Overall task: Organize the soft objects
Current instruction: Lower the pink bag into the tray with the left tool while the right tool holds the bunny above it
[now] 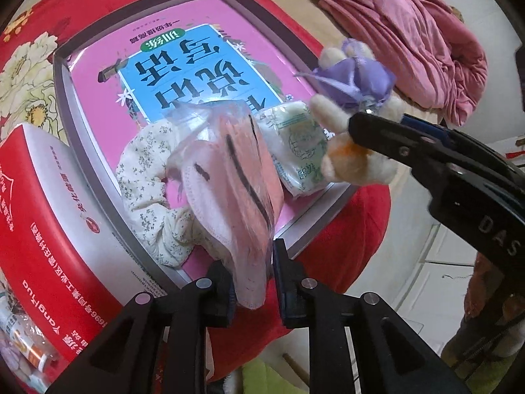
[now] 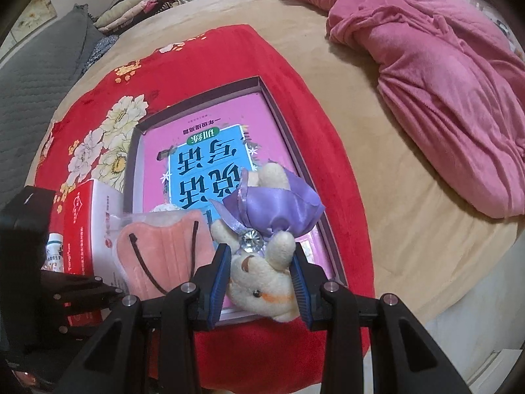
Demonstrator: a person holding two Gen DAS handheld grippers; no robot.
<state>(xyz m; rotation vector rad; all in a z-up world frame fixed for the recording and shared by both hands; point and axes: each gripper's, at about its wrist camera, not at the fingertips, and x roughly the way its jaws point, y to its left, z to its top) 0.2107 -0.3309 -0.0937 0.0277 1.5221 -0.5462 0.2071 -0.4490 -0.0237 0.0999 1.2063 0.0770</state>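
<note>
A shallow grey box (image 1: 62,105) with a pink book (image 1: 183,49) in it lies on a red floral cloth. My left gripper (image 1: 252,282) is shut on a clear bag of pink face masks (image 1: 229,177), held over the box's near end. A floral scrunchie (image 1: 144,177) and a white-green tissue pack (image 1: 295,151) lie in the box. My right gripper (image 2: 262,279) is shut on a cream plush bunny in a purple satin dress (image 2: 269,272), held over the box's near right corner. The bunny (image 1: 347,124) also shows in the left wrist view, as does the bag (image 2: 164,249) in the right wrist view.
A red and white carton (image 1: 42,216) stands left of the box, with small bottles (image 2: 54,249) beside it. The cloth (image 2: 203,62) covers a tan bed (image 2: 410,246). A pink blanket (image 2: 443,75) is heaped at the far right. Folded clothes (image 2: 131,10) lie far back.
</note>
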